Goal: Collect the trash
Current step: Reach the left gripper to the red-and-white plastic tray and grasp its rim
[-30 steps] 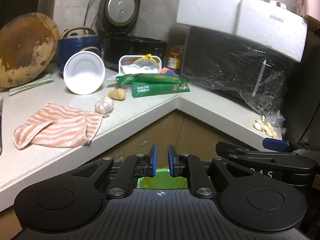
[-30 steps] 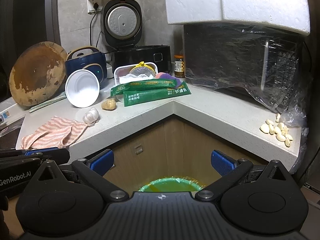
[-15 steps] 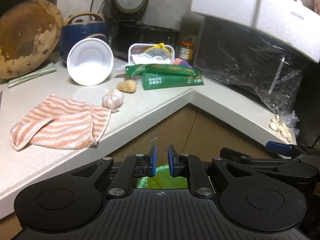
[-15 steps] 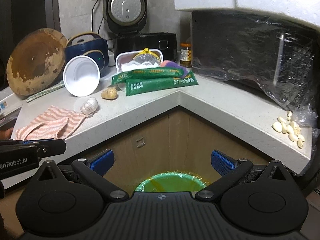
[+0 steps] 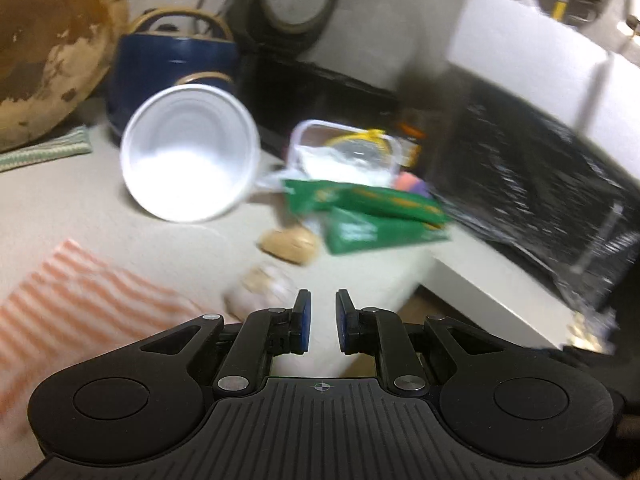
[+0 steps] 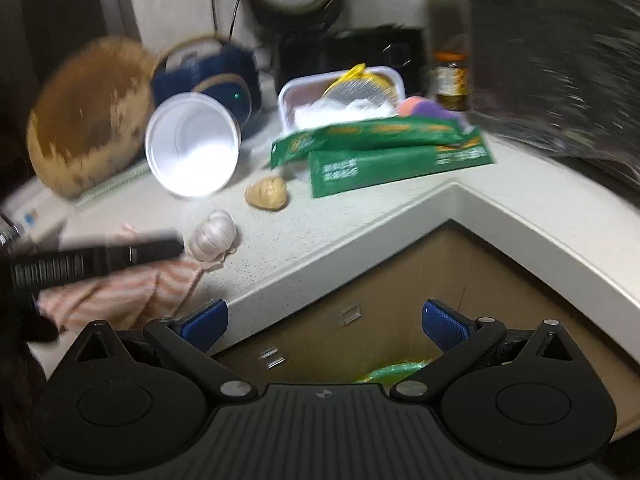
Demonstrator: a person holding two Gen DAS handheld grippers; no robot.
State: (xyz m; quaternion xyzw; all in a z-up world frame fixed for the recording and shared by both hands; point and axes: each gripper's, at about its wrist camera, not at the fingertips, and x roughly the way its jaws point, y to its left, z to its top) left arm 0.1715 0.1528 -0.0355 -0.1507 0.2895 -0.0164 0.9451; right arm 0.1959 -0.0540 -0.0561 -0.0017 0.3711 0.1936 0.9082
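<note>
We're running the left gripper point(image 5: 321, 322) nearly clenched, blue pads a sliver apart, nothing between them. The right gripper point(image 6: 324, 326) is spread wide and empty.

Just ahead of the left pads, slightly left: a whole white garlic bulb point(image 5: 260, 290). Past that, a knobbly tan ginger piece point(image 5: 290, 245). Left of the left gripper, a crumpled orange-and-white striped cloth point(image 5: 80, 300) is lying on the pale speckled countertop point(image 5: 48, 208).

Further out, the likely trash: a white disposable plastic bowl tipped on its side point(image 5: 188, 152), two flat green foil packets point(image 6: 396, 156) overlapping near the counter's inner corner, and a clear plastic tray of crumpled white wrapping point(image 6: 340, 100) behind them. Below the right gripper, a green-lined bin point(image 6: 394, 370) is peeking out by the brown cabinet front point(image 6: 380, 280).

Behind everything: a dark blue pot point(image 5: 172, 64), a round worn wooden board point(image 5: 44, 48), and a black plastic-wrapped appliance point(image 5: 540, 176) off to the right.

Risks as we're reading them:
- Both views are smeared, so any pick now is likely landing off target.
- The left gripper is nearly closed; it needs opening before the bowl or a packet, else it's just shoving things.
- Garlic and ginger are sitting in the approach line; they're probably food, not trash, and could get knocked off the edge.
- The tipped bowl could roll when touched.
</note>
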